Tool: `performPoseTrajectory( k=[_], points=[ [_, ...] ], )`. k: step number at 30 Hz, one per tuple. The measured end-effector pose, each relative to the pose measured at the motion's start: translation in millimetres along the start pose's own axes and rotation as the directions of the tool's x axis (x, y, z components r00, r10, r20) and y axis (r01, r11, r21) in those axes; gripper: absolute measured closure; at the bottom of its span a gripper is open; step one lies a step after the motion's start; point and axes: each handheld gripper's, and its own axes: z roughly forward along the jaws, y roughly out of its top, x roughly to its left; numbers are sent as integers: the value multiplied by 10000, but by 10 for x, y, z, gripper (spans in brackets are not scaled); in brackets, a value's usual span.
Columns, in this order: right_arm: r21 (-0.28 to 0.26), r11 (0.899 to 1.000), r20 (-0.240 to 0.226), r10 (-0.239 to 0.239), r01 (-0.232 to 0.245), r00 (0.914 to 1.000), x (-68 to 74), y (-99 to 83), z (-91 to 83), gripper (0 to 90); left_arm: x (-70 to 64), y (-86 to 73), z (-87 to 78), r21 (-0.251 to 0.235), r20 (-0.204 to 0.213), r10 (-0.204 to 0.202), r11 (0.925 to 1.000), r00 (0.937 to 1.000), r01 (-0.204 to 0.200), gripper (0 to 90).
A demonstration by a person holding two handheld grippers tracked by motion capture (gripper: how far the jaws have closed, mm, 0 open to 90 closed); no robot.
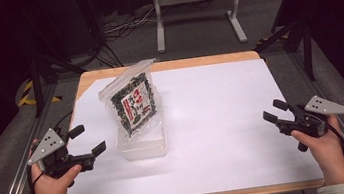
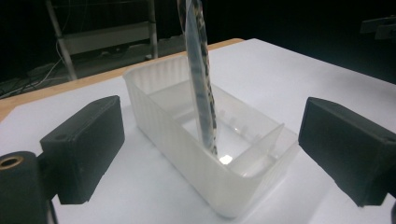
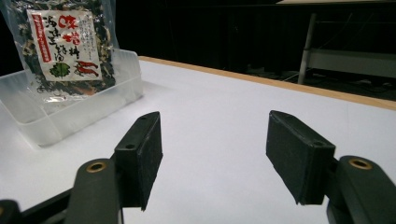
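Seaweed packet (image 1: 133, 103) stands upright in the clear bin (image 1: 142, 147), just right of the left gripper (image 1: 88, 141), probably nearer; both grippers' 2 jaws spread, right gripper (image 1: 276, 110) well apart.

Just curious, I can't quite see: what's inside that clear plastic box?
A packet of dried food stands upright inside the box, beside a thin divider. The floor under the packet's bottom edge is hidden.
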Motion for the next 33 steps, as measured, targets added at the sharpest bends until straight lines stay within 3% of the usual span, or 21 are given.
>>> performPoseTrajectory(
  k=[6,11,14,19,26,33],
  points=[
    [105,9999,33,21,-21,10000,-22,-108,-26,362,34,-219,20,199,-107,-104,9997,9999,106,81],
    [337,9994,9,99,-99,10000,-39,-232,-29,351,86,-431,93,69,-155,-521,9986,9985,522,81],
    [408,9991,72,119,-121,9999,-61,-297,-33,351,112,-541,141,345,-258,-635,9973,9976,644,82],
    [569,9980,86,259,-263,9996,-85,-427,-30,349,113,-646,195,535,-319,-555,9969,9979,571,85],
    [1002,9944,16,324,-324,9995,-57,-603,3,348,93,-798,294,1204,-246,-532,9912,9983,558,88],
    [1346,9909,-39,81,-75,10000,-17,-628,40,348,70,-864,351,1426,-36,-732,9871,9973,730,90]
  ],
)
